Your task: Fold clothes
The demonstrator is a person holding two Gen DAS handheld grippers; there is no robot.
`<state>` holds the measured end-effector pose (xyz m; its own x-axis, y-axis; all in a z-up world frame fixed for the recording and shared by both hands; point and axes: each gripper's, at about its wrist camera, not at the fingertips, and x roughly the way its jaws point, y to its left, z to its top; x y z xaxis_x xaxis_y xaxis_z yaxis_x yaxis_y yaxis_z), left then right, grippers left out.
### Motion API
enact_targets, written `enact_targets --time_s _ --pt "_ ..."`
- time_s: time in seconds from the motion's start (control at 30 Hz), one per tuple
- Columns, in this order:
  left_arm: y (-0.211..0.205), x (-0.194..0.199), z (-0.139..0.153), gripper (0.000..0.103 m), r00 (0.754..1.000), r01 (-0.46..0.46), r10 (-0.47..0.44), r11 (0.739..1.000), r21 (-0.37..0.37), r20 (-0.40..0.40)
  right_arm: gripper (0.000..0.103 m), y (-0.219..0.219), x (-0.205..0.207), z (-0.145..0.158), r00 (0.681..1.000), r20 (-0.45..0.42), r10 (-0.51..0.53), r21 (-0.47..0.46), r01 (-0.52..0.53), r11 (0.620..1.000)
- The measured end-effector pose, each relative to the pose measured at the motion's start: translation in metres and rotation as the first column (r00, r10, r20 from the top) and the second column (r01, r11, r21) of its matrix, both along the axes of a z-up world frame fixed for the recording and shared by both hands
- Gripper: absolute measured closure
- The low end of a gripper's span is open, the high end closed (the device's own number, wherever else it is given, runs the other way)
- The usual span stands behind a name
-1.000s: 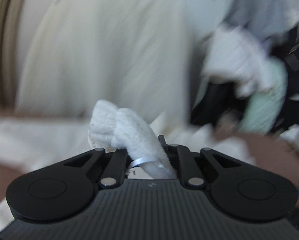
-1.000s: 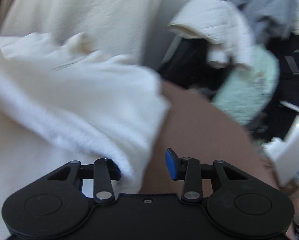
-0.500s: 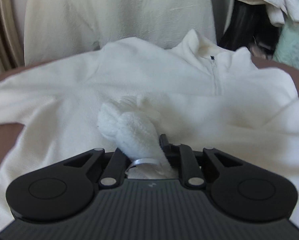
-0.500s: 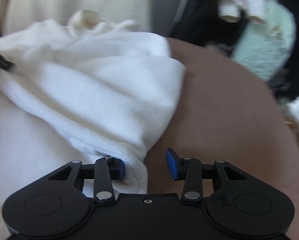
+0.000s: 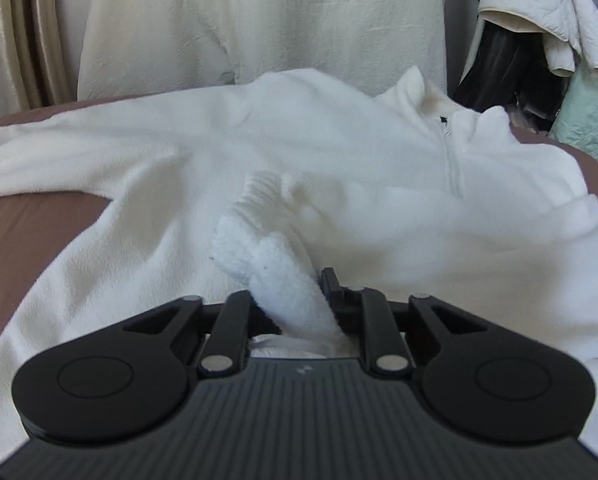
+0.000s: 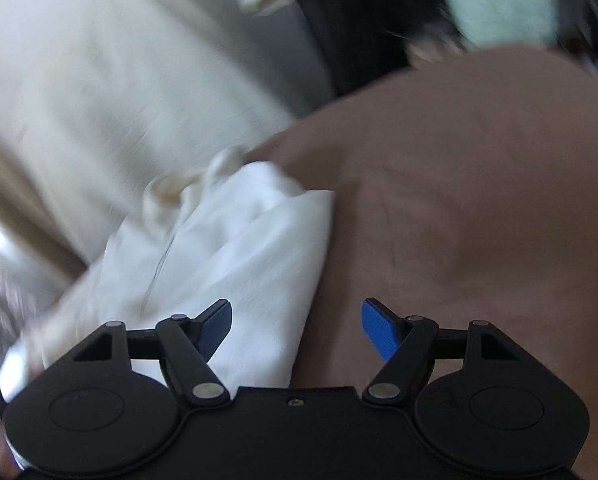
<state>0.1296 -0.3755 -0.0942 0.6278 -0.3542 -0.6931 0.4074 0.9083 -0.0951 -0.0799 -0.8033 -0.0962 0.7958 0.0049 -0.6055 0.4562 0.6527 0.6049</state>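
Note:
A white fleece pullover (image 5: pixel 339 168) with a zip collar lies spread on a brown surface (image 5: pixel 27 232), one sleeve stretched to the left. My left gripper (image 5: pixel 295 292) is shut on a ribbed cuff of the pullover (image 5: pixel 259 240), held just above the body of the garment. In the right wrist view the pullover (image 6: pixel 235 256) lies at the left with its right edge folded in. My right gripper (image 6: pixel 295 328) is open and empty, its left blue pad over the fleece edge and its right pad over bare brown surface (image 6: pixel 479 200).
A cream cloth (image 5: pixel 259 20) hangs behind the surface, with a beige curtain (image 5: pixel 23 32) at the far left. At the back right hang a quilted white garment (image 5: pixel 539 12) and a pale green one (image 5: pixel 587 112) over dark things.
My right gripper has opened wider and let go of the pullover's edge, pulling back and tilting. My left gripper still holds the cuff and has lowered it toward the garment.

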Motion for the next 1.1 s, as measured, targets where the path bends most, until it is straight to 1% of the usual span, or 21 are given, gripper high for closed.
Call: enact_targets --time_s 0.03,0.07,0.1,0.2,0.3,0.33,0.37,0.4,0.43,0.47,0.5,0.57,0.63,0.67,0.73,0.8,0.87,0.93,1.0,1.03,1.1 --pt "0.001 0.004 0.003 0.073 1.0 -0.003 0.003 1.0 0.001 -0.009 0.026 -0.004 0.009 -0.01 1.0 -0.01 -0.022 0.041 0.023 0.999" --pt "0.004 0.007 0.007 0.06 1.0 -0.01 0.01 1.0 -0.02 -0.009 0.026 -0.003 0.016 -0.018 0.999 -0.026 -0.03 0.055 0.031 0.998" --pt "0.007 0.01 0.01 0.053 1.0 -0.017 0.017 0.999 -0.042 -0.009 0.026 -0.002 0.024 -0.021 0.999 -0.026 -0.027 0.035 0.028 0.999" --pt "0.016 0.027 0.014 0.05 0.999 -0.035 0.032 0.991 -0.129 -0.022 0.026 0.0 0.05 -0.028 1.0 -0.001 -0.006 -0.032 0.006 0.999" --pt "0.014 0.047 0.009 0.047 0.999 -0.035 0.028 0.987 -0.159 -0.047 0.026 -0.002 0.075 -0.033 0.997 0.055 0.044 -0.085 -0.039 0.996" --pt "0.011 0.053 0.005 0.047 0.998 -0.03 0.021 0.987 -0.156 -0.062 0.03 -0.003 0.084 -0.036 0.995 0.07 0.068 -0.099 -0.061 0.993" --pt "0.009 0.06 0.001 0.05 0.997 -0.025 0.013 0.988 -0.152 -0.076 0.056 -0.004 0.092 -0.041 0.997 0.05 0.057 -0.11 -0.051 0.993" --pt "0.005 0.063 0.0 0.063 0.997 -0.009 -0.002 0.99 -0.143 -0.078 0.074 -0.003 0.09 -0.037 0.997 0.07 0.026 -0.133 -0.016 0.991" --pt "0.002 0.063 0.002 0.075 0.999 0.015 -0.022 0.99 -0.143 -0.045 0.084 -0.001 0.085 -0.032 0.995 0.097 -0.007 -0.156 0.022 0.987" --pt "-0.002 0.062 0.005 0.08 0.999 0.039 -0.041 0.989 -0.145 -0.011 0.087 0.0 0.08 -0.027 0.991 0.125 -0.039 -0.179 0.062 0.982" --pt "-0.003 0.057 0.011 0.081 0.997 0.062 -0.055 0.984 -0.168 0.045 0.09 0.007 0.073 -0.012 0.988 0.136 -0.078 -0.267 0.112 0.957" --pt "-0.009 0.051 0.022 0.081 0.987 0.083 -0.055 0.979 -0.186 0.151 0.091 0.02 0.059 0.017 0.977 0.166 -0.13 -0.442 0.192 0.876" --pt "-0.023 0.055 0.019 0.081 0.985 0.072 -0.044 0.984 -0.162 0.169 0.092 0.014 0.059 0.022 0.98 0.153 -0.128 -0.471 0.186 0.862" --pt "-0.03 0.057 0.017 0.081 0.984 0.066 -0.039 0.987 -0.148 0.176 0.092 0.009 0.059 0.014 0.981 0.134 -0.143 -0.459 0.189 0.868" --pt "-0.045 0.066 0.001 0.081 0.989 0.044 -0.033 0.996 -0.073 0.143 0.092 0.0 0.061 -0.004 0.98 0.092 -0.176 -0.428 0.199 0.882" --pt "-0.061 0.075 -0.014 0.081 0.993 0.025 -0.025 1.0 0.001 0.114 0.092 0.004 0.069 -0.014 0.982 0.05 -0.181 -0.457 0.183 0.87" --pt "-0.071 0.071 -0.009 0.081 0.985 0.038 -0.047 0.998 0.057 0.169 0.092 0.01 0.075 -0.018 0.983 0.021 -0.182 -0.497 0.168 0.851" --pt "-0.08 0.053 0.006 0.081 0.947 0.071 -0.106 0.99 0.123 0.304 0.092 0.013 0.07 -0.008 0.981 0.039 -0.188 -0.528 0.18 0.83" --pt "-0.092 0.041 0.015 0.081 0.913 0.044 -0.121 0.979 0.201 0.391 0.092 0.014 0.069 -0.003 0.98 0.049 -0.191 -0.554 0.186 0.811" --pt "-0.096 0.043 0.013 0.08 0.92 0.042 -0.121 0.976 0.215 0.372 0.092 0.014 0.071 -0.002 0.981 0.046 -0.189 -0.563 0.182 0.806" --pt "-0.101 0.054 0.007 0.078 0.947 0.043 -0.113 0.972 0.23 0.3 0.09 0.02 0.081 -0.012 0.984 -0.041 -0.172 -0.625 0.109 0.773"
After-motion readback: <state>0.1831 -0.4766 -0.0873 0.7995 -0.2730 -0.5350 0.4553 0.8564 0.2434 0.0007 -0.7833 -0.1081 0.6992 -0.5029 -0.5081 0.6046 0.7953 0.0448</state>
